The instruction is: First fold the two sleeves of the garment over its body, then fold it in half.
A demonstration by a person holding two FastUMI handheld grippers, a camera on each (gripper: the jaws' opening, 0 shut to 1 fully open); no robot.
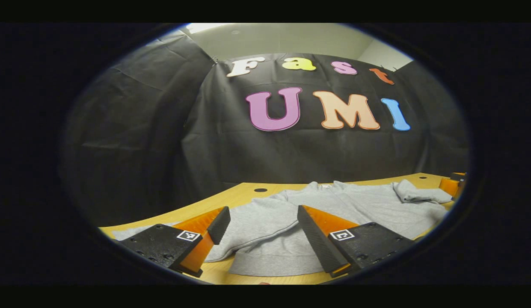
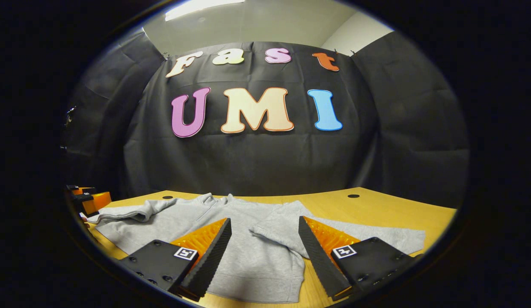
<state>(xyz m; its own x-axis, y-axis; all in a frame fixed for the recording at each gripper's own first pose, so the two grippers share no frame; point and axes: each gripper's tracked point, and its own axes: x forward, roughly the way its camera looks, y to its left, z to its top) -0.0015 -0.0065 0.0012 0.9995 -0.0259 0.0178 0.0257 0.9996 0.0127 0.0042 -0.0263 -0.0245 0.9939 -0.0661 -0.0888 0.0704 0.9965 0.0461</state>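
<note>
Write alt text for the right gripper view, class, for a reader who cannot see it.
A grey sweatshirt lies flat on a wooden table, collar towards the far black cloth wall, both sleeves not yet folded over its body. The right gripper hovers open above its hem, fingers spread either side. The left gripper shows at the left edge.

Wall: black cloth (image 2: 256, 158) hangs ahead, creased.
Table: pale wooden top (image 2: 376, 211) below, two round holes (image 2: 353, 196).
Ceiling: white, light panel (image 2: 197, 6) overhead.
</note>
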